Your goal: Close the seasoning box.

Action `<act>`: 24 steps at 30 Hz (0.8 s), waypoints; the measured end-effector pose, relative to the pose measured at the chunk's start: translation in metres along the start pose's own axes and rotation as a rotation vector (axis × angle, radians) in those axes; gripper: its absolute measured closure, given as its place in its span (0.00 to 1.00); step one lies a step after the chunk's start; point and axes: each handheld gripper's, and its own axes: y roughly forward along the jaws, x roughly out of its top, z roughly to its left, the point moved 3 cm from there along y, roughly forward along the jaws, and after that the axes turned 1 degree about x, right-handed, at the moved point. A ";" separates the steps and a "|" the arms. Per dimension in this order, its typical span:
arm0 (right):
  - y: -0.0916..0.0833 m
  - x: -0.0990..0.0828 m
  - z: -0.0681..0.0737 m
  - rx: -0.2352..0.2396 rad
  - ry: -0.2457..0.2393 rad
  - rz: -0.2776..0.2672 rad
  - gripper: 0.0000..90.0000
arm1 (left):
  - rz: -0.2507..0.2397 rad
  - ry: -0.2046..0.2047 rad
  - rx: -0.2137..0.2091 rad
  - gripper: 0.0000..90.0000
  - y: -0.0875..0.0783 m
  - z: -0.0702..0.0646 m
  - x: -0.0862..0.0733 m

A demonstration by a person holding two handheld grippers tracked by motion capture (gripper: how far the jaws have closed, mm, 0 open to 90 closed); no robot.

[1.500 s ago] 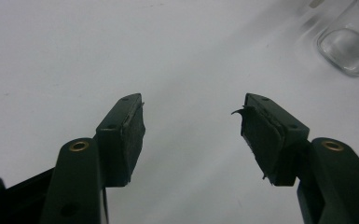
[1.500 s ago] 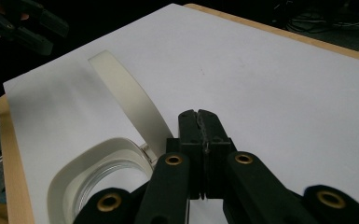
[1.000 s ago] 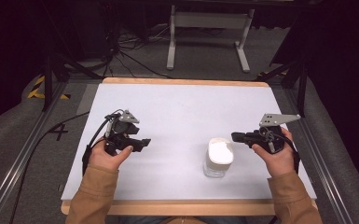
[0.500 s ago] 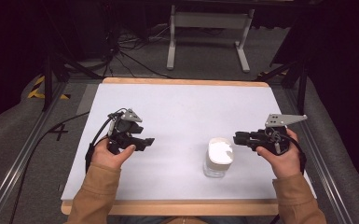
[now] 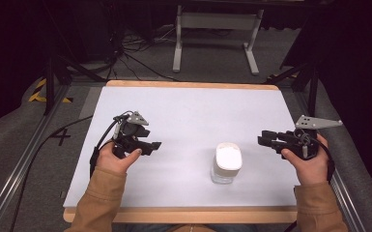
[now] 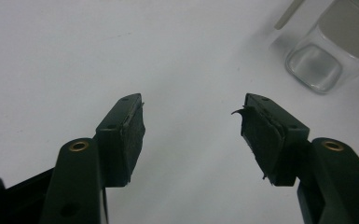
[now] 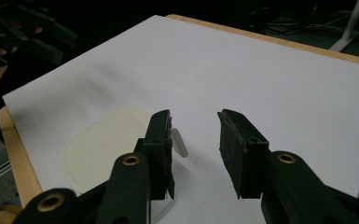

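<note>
A clear glass jar with a white lid [image 5: 226,162] stands upright on the white table top [image 5: 193,116], front and right of centre. My left gripper [image 5: 153,144] is held low at the table's left, jaws open and empty, pointing right toward the jar [image 6: 324,56]. My right gripper [image 5: 262,138] hovers just right of the jar, open and empty, pointing left. In the right gripper view the jar's white lid [image 7: 107,144] lies below and left of my open right gripper [image 7: 195,126], apart from it. My left gripper [image 6: 191,109] has a wide gap between its worn pads.
The white sheet lies on a wooden board with a bare wood rim [image 5: 188,215] at the front. A black cable [image 5: 34,154] trails off the left side. Metal rails [image 5: 14,169] flank the table. A grey stand [image 5: 215,29] sits on the floor beyond.
My right gripper has slid down and right, away from the far side of the jar. My left gripper has shifted slightly toward the front. The jar has stayed put.
</note>
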 end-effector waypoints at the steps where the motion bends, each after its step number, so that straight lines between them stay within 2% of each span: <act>1: -0.002 0.000 -0.001 -0.008 0.011 -0.002 0.70 | 0.002 -0.003 0.001 0.44 0.000 0.000 0.000; 5: -0.007 -0.004 -0.008 -0.058 0.029 0.008 0.68 | -0.007 -0.007 0.004 0.44 0.002 0.000 0.000; 9: -0.010 -0.009 -0.017 -0.149 0.040 0.047 0.65 | -0.004 -0.006 0.005 0.44 0.002 0.002 0.000; 12: -0.013 -0.014 -0.026 -0.189 0.049 0.062 0.61 | 0.001 -0.009 0.013 0.44 0.003 0.004 0.000; 14: -0.014 -0.016 -0.029 -0.201 0.056 0.063 0.60 | 0.011 -0.016 0.025 0.44 0.004 0.006 -0.002; 15: -0.016 -0.019 -0.035 -0.227 0.061 0.067 0.59 | 0.010 -0.023 0.047 0.44 0.007 0.011 -0.004; 16: -0.016 -0.019 -0.035 -0.227 0.061 0.067 0.59 | 0.010 -0.023 0.047 0.44 0.007 0.011 -0.004; 17: -0.018 -0.023 -0.042 -0.259 0.068 0.069 0.57 | 0.020 -0.038 0.048 0.44 0.008 0.014 -0.007; 19: -0.020 -0.029 -0.050 -0.294 0.077 0.081 0.56 | 0.023 -0.047 0.050 0.44 0.010 0.019 -0.009; 24: -0.015 -0.044 -0.067 -0.322 0.107 0.143 0.55 | 0.024 -0.072 0.052 0.44 0.011 0.024 -0.013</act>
